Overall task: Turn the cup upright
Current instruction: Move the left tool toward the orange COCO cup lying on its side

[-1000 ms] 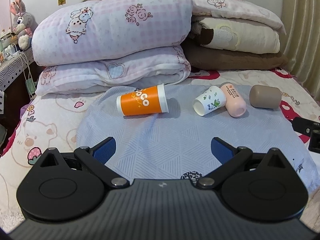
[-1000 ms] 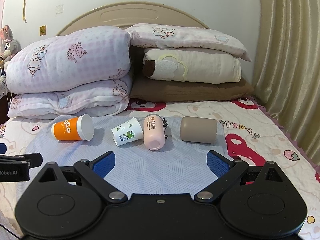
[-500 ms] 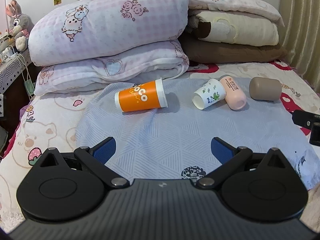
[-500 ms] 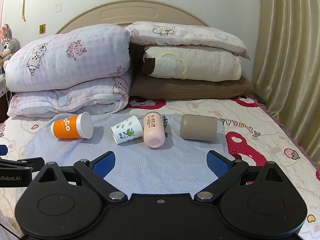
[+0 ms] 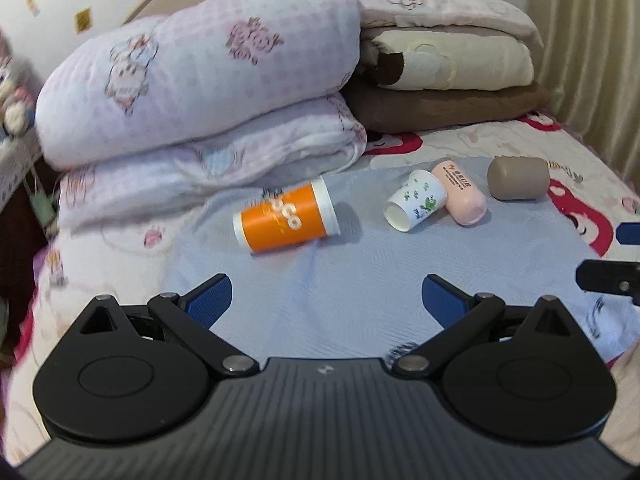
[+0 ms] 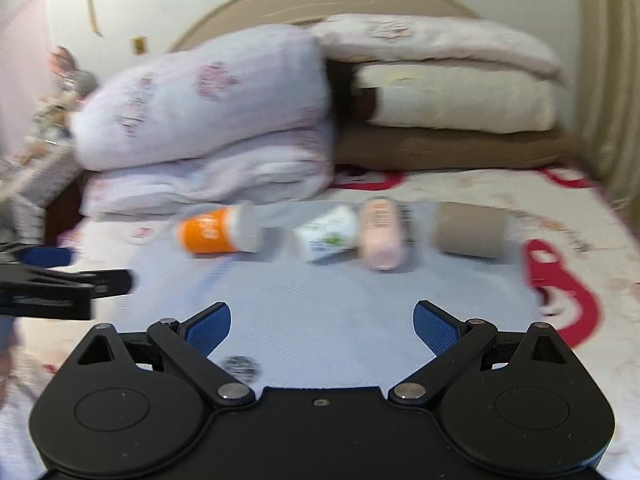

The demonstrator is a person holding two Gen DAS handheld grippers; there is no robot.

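Note:
Several cups lie on their sides on a pale blue mat [image 5: 360, 280] on the bed: an orange cup [image 5: 286, 218] [image 6: 218, 232], a white cup with green print [image 5: 416, 206] [image 6: 326, 232], a pink cup [image 5: 464, 198] [image 6: 380, 238] and a taupe cup [image 5: 518, 178] [image 6: 470, 230]. My left gripper [image 5: 326, 294] is open and empty, short of the orange cup. My right gripper [image 6: 322, 322] is open and empty, short of the white and pink cups. The right wrist view is blurred.
Folded quilts [image 5: 200, 92] and stacked pillows [image 5: 448, 64] rise behind the cups against the headboard. A curtain [image 5: 592, 40] hangs at the right. A plush toy [image 5: 12, 96] sits at the far left. The other gripper shows at each view's edge [image 5: 612, 276] [image 6: 60, 284].
Both grippers have moved forward toward the cups, which now look larger. The right wrist view has swung left and blurred. Both stay open; the cups have not moved.

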